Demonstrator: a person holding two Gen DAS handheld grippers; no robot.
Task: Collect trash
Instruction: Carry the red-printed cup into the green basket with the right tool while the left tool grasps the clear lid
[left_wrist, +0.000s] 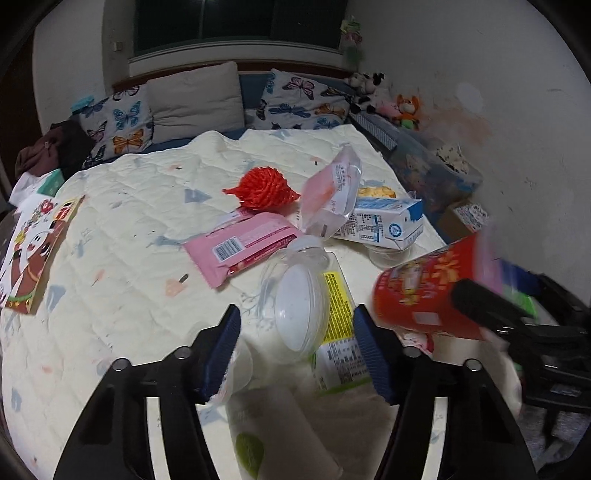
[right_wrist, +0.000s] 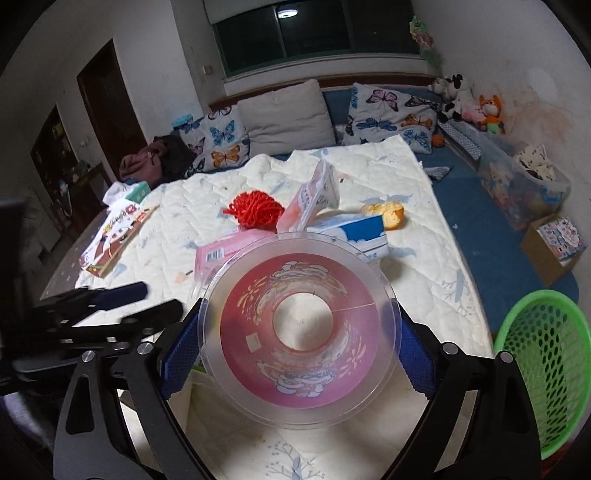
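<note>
Holding the red cup (right_wrist: 301, 334) in my right gripper (right_wrist: 301, 354), fingers spread wide against its clear lid rim, one blue pad on each side. It hangs above the near edge of the bed (right_wrist: 424, 280), with the green basket (right_wrist: 543, 373) low to the right, beside the bed.

My left gripper (left_wrist: 295, 354) hovers over the nearer litter, fingers at a middling gap, closed on nothing. Between them lie a clear plastic dome lid (left_wrist: 301, 310) and a yellow-labelled wrapper (left_wrist: 338, 314); a pale cup (left_wrist: 273, 432) sits closer in. I judge the pads are not yet pressing on either.

Further up the quilt: pink wrapper (left_wrist: 240, 249), red mesh net (left_wrist: 264, 188), clear pink bag (left_wrist: 330, 192), blue-and-white carton (left_wrist: 388, 223).

Risks, as I judge them:
- The grip is on a smooth round rim only; tilting toward the basket could let the cup slip or the lid pop off.
- Swinging right too low could clip the basket's rim and tip it.
- The left fingers may pinch both lid and wrapper, or squirt the slick dome out sideways.
- The two grippers are near each other; a careless move could knock them together.
</note>
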